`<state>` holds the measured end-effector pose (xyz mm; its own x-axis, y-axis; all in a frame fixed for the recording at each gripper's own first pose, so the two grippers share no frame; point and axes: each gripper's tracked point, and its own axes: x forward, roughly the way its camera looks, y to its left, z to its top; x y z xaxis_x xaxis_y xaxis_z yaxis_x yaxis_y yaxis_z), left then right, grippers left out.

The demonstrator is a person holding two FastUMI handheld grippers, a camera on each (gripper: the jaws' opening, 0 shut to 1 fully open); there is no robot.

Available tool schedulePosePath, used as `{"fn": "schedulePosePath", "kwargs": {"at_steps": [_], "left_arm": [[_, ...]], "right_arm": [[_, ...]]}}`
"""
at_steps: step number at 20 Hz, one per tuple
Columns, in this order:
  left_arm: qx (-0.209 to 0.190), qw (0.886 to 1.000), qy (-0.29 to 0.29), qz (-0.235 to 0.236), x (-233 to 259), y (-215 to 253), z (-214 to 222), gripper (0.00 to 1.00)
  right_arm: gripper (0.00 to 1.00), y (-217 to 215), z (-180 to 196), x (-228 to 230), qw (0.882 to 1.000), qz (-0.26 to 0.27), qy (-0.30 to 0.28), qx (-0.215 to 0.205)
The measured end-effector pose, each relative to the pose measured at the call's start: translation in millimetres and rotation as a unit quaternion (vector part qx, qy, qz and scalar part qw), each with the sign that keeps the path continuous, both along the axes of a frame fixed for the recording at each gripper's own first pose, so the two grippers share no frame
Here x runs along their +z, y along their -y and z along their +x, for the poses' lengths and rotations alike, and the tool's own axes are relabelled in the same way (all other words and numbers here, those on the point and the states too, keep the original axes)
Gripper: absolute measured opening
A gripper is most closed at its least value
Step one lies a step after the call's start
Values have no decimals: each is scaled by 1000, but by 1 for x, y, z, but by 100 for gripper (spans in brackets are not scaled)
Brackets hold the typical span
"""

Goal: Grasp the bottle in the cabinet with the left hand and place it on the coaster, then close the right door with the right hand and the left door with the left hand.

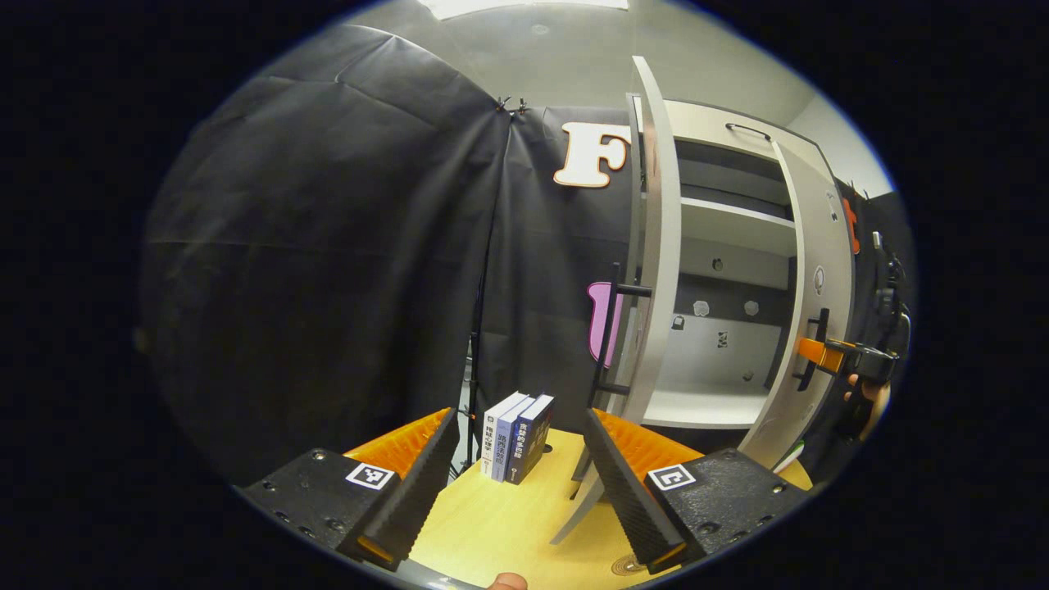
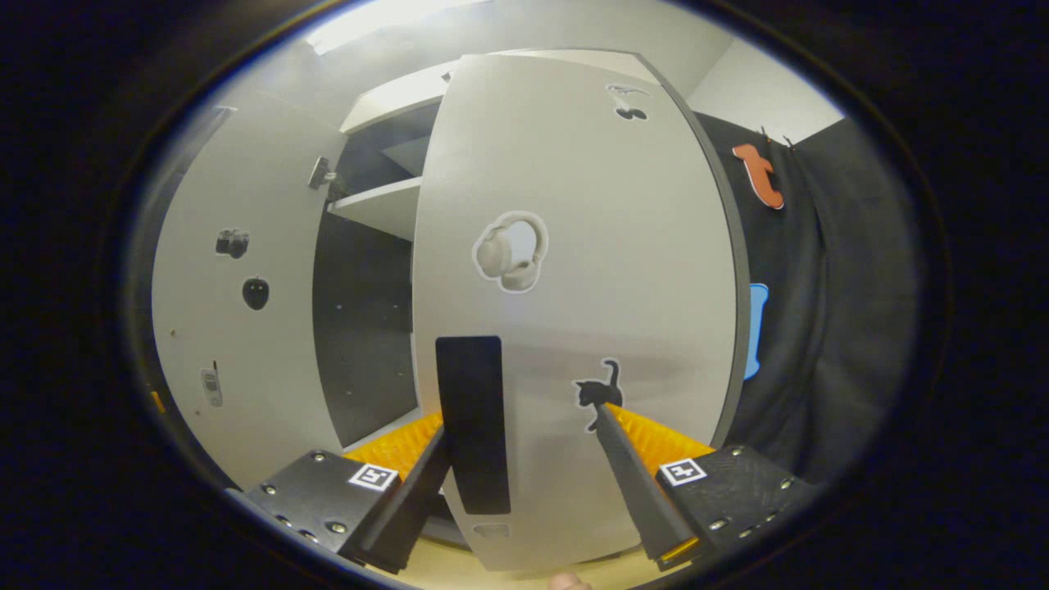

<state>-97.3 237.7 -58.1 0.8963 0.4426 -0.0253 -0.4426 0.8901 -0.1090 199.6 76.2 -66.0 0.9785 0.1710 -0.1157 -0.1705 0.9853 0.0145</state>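
Note:
The white cabinet (image 1: pixel 721 246) stands on the wooden table (image 1: pixel 508 516) with both doors swung out. In the left gripper view my left gripper (image 1: pixel 520 414) is open and holds nothing, low over the table in front of the left door (image 1: pixel 660 246) and its black handle (image 1: pixel 610 328). A ringed coaster (image 1: pixel 627 564) peeks out by my right-hand finger. Farther right, the right gripper (image 1: pixel 828 354) rests at the right door (image 1: pixel 811 270). In the right gripper view my right gripper (image 2: pixel 523 419) is open, tips close against the right door (image 2: pixel 574 287), with its black handle (image 2: pixel 471 422) beside one finger.
Three upright books (image 1: pixel 516 434) stand on the table's far edge, straight ahead of the left gripper. A hand (image 1: pixel 869 401) holds the right gripper. The left door's inner face (image 2: pixel 238 328) and an inside shelf (image 2: pixel 377 205) lie left of the right door.

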Motion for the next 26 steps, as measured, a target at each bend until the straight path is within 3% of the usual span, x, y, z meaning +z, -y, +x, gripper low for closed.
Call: {"fn": "schedulePosePath", "kwargs": {"at_steps": [12, 13, 25, 26], "left_arm": [[2, 1000, -6, -1, -6, -24, 14, 93], [1, 1000, -8, 0, -7, -25, 15, 96], [-11, 1000, -12, 6, -2, -32, 36, 94], [-11, 1000, -12, 7, -2, -33, 37, 97]], "right_arm": [[100, -10, 23, -8, 1000, 4, 3, -21], [100, -11, 25, -8, 1000, 4, 4, -22], [100, -13, 39, -11, 999, -5, 11, -49], [100, -13, 39, -11, 999, -6, 11, -51]]}}
